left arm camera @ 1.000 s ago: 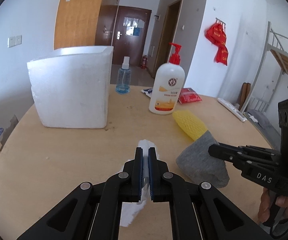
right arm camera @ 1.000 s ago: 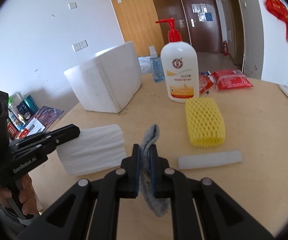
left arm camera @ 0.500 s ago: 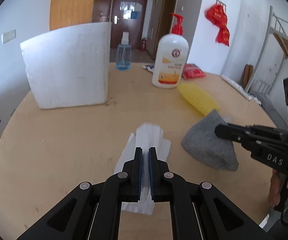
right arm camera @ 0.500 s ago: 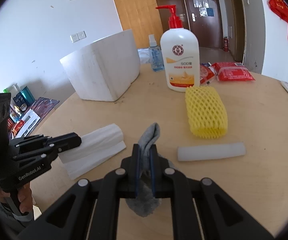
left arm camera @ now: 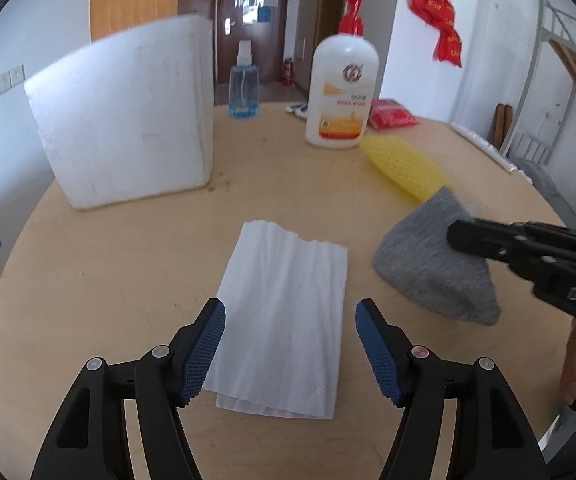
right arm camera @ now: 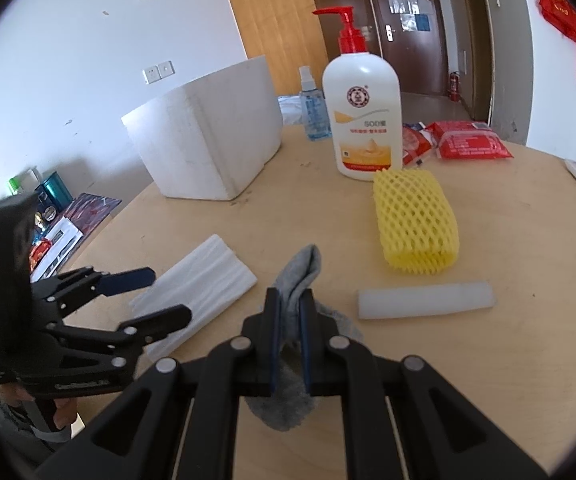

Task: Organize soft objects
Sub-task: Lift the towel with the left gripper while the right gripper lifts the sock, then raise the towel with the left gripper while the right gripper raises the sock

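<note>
- Folded white tissue stack (left arm camera: 284, 312), rectangular with a rippled far edge, lies flat on the round light-wood table (left arm camera: 128, 264); in the right wrist view the same stack (right arm camera: 200, 284) lies left of centre.
- Left gripper (left arm camera: 289, 344), black with blue ribbed pads, hovers over the near end of the tissue stack; its jaws are opening, one pad to each side of the stack, and neither pad presses on it.
- Grey knitted sock (left arm camera: 431, 264) hangs just right of the tissue stack, its lower end near the table; whether it touches the surface cannot be told.
- Right gripper (right arm camera: 288, 316) has its jaws pressed together on the upper part of the grey knitted sock (right arm camera: 299, 272), which droops below the pads; a hand (left arm camera: 575, 368) holds this tool's handle at the right edge of the left wrist view.
- Yellow foam mesh sleeve (right arm camera: 413, 226) lies beyond the sock, flat on the table.
- White foam cylinder (right arm camera: 423, 300) lies on its side just in front of the mesh sleeve, right of the sock.
- Large white polystyrene box (left arm camera: 124, 120) stands at the far left of the table.
- White pump bottle with a red dispenser (left arm camera: 341, 88) stands upright behind the mesh sleeve.
- Small blue spray bottle (left arm camera: 244, 88) stands between the box and the pump bottle, nearer the far edge.
- Red plastic packets (right arm camera: 471, 140) lie at the far right of the table.
</note>
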Demonstrator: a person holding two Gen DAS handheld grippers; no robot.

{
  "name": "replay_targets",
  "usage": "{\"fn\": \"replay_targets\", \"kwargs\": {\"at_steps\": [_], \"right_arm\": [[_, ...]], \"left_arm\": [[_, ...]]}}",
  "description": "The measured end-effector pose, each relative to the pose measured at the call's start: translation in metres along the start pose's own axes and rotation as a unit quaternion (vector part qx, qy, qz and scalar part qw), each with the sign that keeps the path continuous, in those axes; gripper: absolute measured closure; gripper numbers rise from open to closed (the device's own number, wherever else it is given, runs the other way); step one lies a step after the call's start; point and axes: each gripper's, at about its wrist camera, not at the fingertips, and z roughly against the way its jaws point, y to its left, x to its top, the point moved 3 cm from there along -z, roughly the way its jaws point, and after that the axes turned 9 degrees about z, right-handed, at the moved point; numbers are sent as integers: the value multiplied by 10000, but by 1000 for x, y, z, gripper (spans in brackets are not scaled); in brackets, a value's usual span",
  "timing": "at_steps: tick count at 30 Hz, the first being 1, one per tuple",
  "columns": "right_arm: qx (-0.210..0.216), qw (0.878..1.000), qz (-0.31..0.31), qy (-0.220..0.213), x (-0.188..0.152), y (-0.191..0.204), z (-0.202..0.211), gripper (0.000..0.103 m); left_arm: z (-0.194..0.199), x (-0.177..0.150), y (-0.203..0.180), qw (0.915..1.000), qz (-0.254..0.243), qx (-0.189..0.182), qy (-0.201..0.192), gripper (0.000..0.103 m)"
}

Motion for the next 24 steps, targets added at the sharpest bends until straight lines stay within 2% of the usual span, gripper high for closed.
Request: {"fn": "replay_targets", "kwargs": {"at_steps": [5, 6, 9, 10, 11, 14, 17, 20, 21, 22, 24], "right_arm": [[-16, 10000, -16, 15, -1, -2, -1, 91], [-23, 10000, -20, 20, -1, -2, -1, 91], [-45, 10000, -2, 40, -1, -2, -1, 91], [-71, 10000, 7, 57, -1, -3, -2, 91], [-95, 9999, 19, 76, -2, -3, -2, 91], [-140, 9998, 29, 121, -2, -4, -4, 87], [-194, 9996, 102, 204, -4, -4, -6, 76], [-252, 9993, 177, 223, -4, -2, -5, 57], [-280, 9991, 213, 240, -4, -1, -6, 44], [-355, 9987, 263, 253, -4, 0, -8, 37], [-379, 9983, 320, 296, -5, 2, -10, 36]], "left_arm": [[-11, -2, 2, 9998, 7, 74, 205, 61], [-12, -2, 2, 9997, 13, 77, 229, 63], [-12, -1, 2, 9997, -53, 164, 182, 80], [-12, -1, 2, 9997, -49, 191, 171, 91], [-13, -2, 2, 9996, -43, 189, 181, 96], [-11, -2, 4, 9998, 17, 93, 192, 101], [-9, -2, 3, 9998, -8, 65, 161, 101], [-6, -3, 2, 9999, -38, 19, 140, 101], [-6, -3, 1, 9999, -48, 16, 147, 101], [-6, -3, 1, 9999, -51, 6, 141, 101], [-5, -4, 1, 9999, -30, -13, 149, 101]]}}
